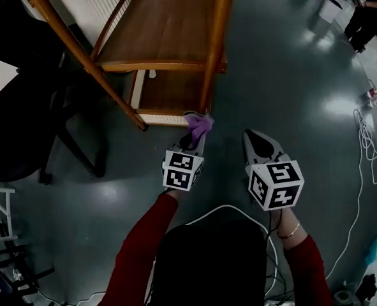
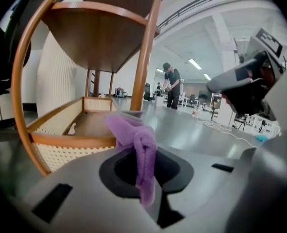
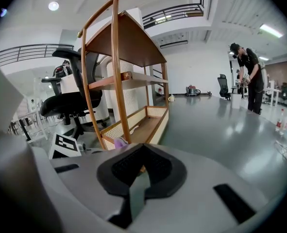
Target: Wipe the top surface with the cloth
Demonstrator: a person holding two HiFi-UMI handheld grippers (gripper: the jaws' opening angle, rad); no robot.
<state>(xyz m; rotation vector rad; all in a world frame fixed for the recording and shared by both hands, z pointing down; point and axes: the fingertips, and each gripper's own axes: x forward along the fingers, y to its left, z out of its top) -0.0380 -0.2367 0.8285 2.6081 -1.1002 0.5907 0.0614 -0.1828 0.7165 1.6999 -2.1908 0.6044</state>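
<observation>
A purple cloth sticks out of my left gripper, which is shut on it low by the front right leg of a wooden shelf unit. In the left gripper view the cloth hangs folded between the jaws of the left gripper, with the unit's lower tray just behind it and a higher board above. My right gripper hovers over the floor to the right, shut with nothing in it. In its own view the right gripper faces the shelf unit from the side.
A black office chair stands left of the shelf unit. A white ribbed panel is behind it. Cables run along the dark floor at the right. A person stands far off across the hall.
</observation>
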